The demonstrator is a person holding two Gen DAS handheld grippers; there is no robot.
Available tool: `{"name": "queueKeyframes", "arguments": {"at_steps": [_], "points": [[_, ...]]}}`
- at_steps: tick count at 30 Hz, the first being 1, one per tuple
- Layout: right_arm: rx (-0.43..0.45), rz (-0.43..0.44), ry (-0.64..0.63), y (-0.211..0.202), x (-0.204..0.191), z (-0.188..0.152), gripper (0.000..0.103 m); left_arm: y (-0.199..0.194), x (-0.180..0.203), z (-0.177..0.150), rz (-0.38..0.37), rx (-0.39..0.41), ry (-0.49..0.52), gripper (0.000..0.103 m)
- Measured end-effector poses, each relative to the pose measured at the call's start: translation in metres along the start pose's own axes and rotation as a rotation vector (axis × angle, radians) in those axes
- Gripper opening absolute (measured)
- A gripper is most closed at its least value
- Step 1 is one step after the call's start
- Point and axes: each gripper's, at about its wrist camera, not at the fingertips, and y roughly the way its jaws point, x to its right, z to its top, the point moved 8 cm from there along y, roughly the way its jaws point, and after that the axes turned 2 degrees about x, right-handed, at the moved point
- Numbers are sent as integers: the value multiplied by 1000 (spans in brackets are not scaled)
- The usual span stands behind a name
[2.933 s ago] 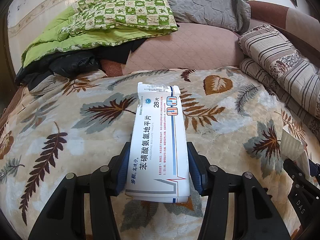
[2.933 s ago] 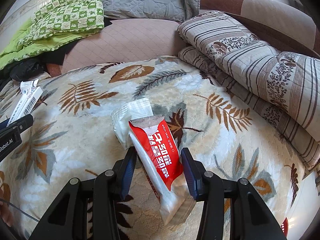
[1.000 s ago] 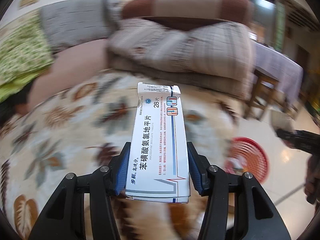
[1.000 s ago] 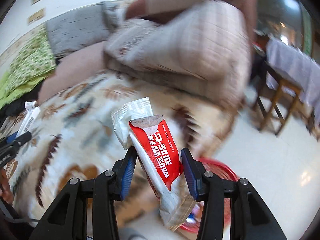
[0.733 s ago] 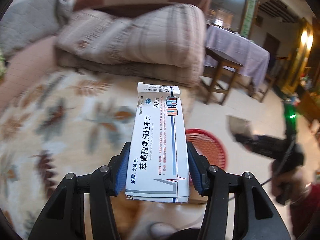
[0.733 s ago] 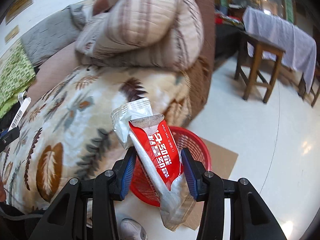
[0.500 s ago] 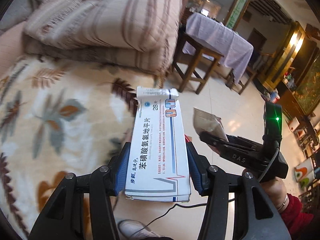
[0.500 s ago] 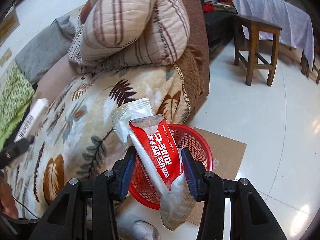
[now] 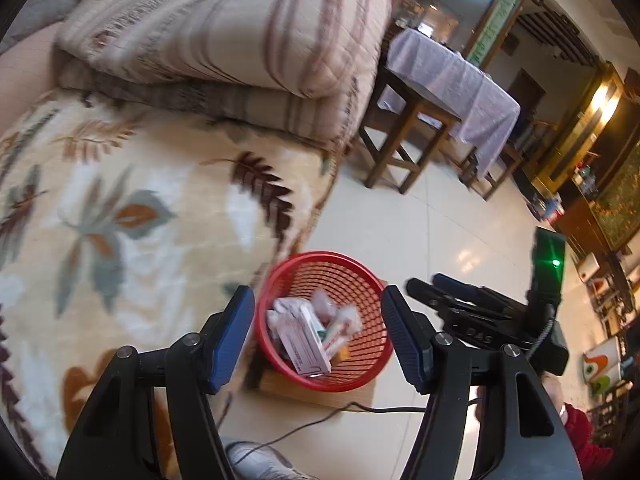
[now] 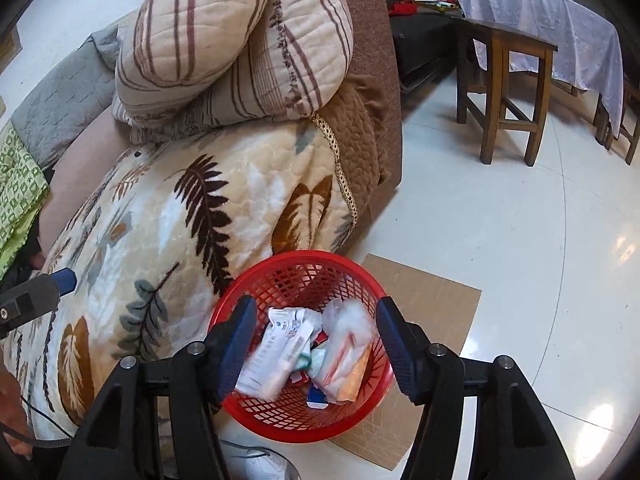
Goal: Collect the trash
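A red mesh basket (image 9: 362, 278) (image 10: 296, 262) stands on a cardboard sheet on the floor beside the bed. Inside it lie the white medicine box (image 9: 306, 338) (image 10: 276, 354), the wet-wipe packet (image 10: 346, 350) and other wrappers. My left gripper (image 9: 318, 338) hangs above the basket, its jaws opening, with nothing between the pads. My right gripper (image 10: 314, 344) also hangs over the basket, jaws opening and empty. The right gripper's fingers (image 9: 452, 292) show at the right of the left wrist view. A left gripper finger (image 10: 44, 286) shows at the left edge of the right wrist view.
The bed with a leaf-patterned blanket (image 10: 180, 220) and striped quilts (image 10: 240, 40) lies left of the basket. A wooden table with a lilac cloth (image 10: 536, 8) stands on the tiled floor behind. The cardboard sheet (image 10: 432, 300) lies under the basket. A shoe (image 9: 260, 460) and a cable are below.
Both grippers swung from the bed to above the red basket and opened. The medicine box dropped from the left and the red wet-wipe packet from the right into the basket.
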Motion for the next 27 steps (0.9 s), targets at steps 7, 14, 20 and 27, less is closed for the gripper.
{"name": "queueKeyframes", "arguments": {"at_steps": [7,14,20,27], "points": [[51,-97,-83,-36,-37,-10,74,-72,-47,-21,160,89,35,70],[121,-269,-216,-80,-78,-43,81,-151,-91,-68,391,210,27,81],[234,-347,-293,-117,-109,-64,85,-193,-101,-104,524,294,47,85],[248,-339,-281,-139,-119,-100,88,-210,-103,-112,555,329,48,96]]}}
